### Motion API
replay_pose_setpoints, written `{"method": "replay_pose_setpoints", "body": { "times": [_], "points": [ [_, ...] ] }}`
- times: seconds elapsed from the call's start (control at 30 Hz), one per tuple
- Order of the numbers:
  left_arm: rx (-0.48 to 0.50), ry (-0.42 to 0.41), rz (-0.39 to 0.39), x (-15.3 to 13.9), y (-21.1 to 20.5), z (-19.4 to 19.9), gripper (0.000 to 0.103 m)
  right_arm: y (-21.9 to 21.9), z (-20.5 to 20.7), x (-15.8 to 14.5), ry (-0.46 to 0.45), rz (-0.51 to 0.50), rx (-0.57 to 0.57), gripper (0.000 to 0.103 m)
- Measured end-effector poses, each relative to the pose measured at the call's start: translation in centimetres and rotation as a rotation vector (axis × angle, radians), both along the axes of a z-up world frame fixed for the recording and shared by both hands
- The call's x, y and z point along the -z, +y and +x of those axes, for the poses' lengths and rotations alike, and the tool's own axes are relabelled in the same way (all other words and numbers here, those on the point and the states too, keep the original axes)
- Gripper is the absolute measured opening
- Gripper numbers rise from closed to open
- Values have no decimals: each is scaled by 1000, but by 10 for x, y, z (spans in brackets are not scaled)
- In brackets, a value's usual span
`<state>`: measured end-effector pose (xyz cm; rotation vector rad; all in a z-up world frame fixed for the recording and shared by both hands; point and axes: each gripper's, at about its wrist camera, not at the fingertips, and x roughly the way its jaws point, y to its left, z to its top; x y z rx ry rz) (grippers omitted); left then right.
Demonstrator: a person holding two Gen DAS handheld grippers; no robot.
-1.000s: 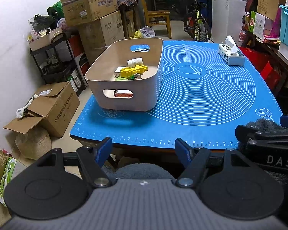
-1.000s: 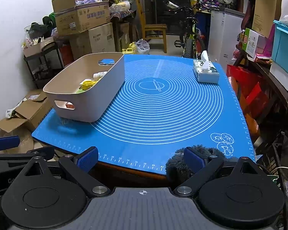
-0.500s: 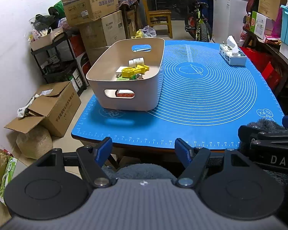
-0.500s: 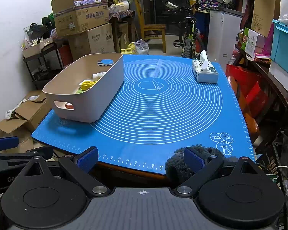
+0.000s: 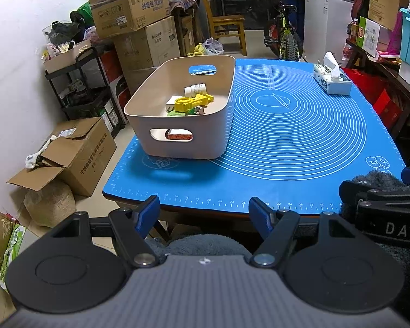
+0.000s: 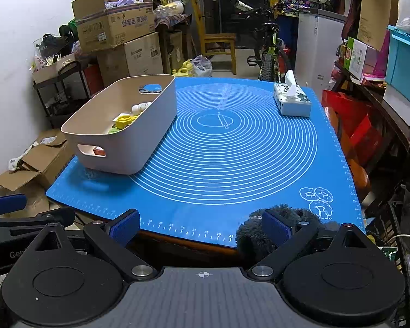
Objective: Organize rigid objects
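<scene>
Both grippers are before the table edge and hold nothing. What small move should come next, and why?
Probably bring the left gripper forward over the mat toward the beige bin, since it is the nearer one. Both it and the right gripper are open and empty, short of the table edge. The small items already lie in the bin; only a tissue box stands loose on the blue mat.

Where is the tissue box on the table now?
In both wrist views the tissue box stands alone at the far right corner of the blue mat, well apart from the beige bin on the left.
</scene>
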<state>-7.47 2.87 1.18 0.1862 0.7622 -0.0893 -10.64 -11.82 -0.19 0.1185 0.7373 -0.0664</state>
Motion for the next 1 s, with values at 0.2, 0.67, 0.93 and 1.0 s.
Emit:
{"method": "replay_pose_setpoints", "body": {
  "times": [0.2,0.67,0.93,1.0],
  "points": [
    [-3,-1,3,-1,2,0,73,1,-1,0,3,1,2,96],
    [-7,-3,3,-1,3,0,74,4,-2,0,6,-1,-1,96],
    [-12,-8,5,-1,4,0,74,5,-1,0,8,-3,0,96],
    [-14,-8,4,-1,4,0,74,5,-1,1,9,-2,3,96]
  ]
}}
